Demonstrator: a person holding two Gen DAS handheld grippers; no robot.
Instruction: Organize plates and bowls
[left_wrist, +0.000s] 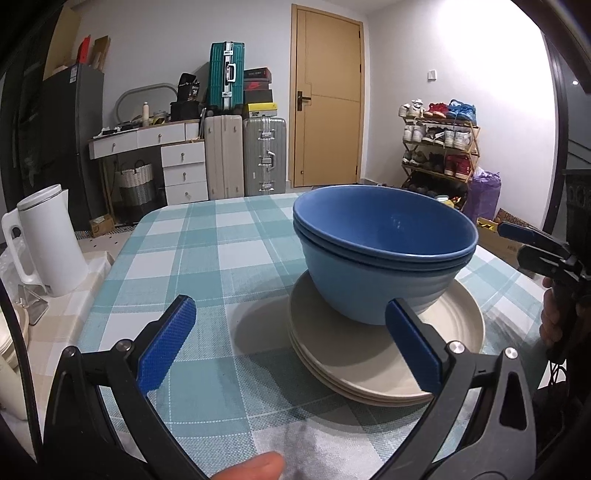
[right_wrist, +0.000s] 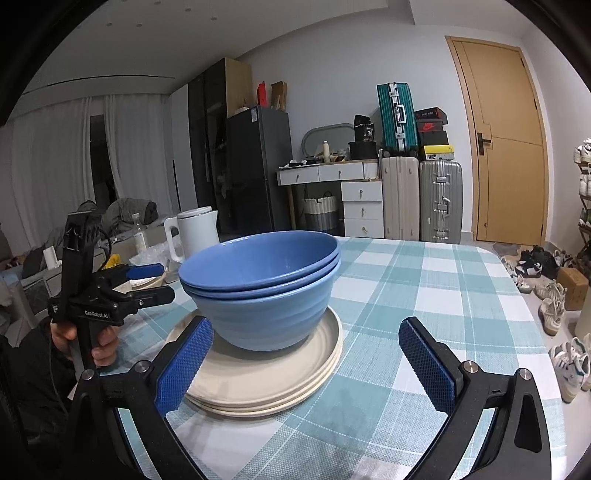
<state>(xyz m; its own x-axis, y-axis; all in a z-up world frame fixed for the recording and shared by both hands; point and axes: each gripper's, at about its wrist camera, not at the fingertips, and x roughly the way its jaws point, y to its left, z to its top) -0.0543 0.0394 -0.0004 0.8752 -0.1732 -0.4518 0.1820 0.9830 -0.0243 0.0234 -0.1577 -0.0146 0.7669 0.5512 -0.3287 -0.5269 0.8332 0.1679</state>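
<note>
Three nested blue bowls (left_wrist: 384, 254) (right_wrist: 264, 284) stand on a stack of three cream plates (left_wrist: 354, 358) (right_wrist: 266, 380) on the checked tablecloth. My left gripper (left_wrist: 291, 345) is open just in front of the stack and to its left, holding nothing; its right finger overlaps the plates' front in this view. In the right wrist view my right gripper (right_wrist: 308, 363) is open and empty, low over the cloth at the stack's right front. The left gripper (right_wrist: 147, 282), held by a hand, shows at the left of that view; the right gripper (left_wrist: 532, 245) shows at the right edge of the left wrist view.
A white kettle (left_wrist: 44, 240) (right_wrist: 194, 230) stands off the table's left side, with more cream plates (right_wrist: 147, 282) near it. The checked table (left_wrist: 207, 258) stretches back toward suitcases, a drawer unit and a door. A shoe rack (left_wrist: 439, 144) is at the right.
</note>
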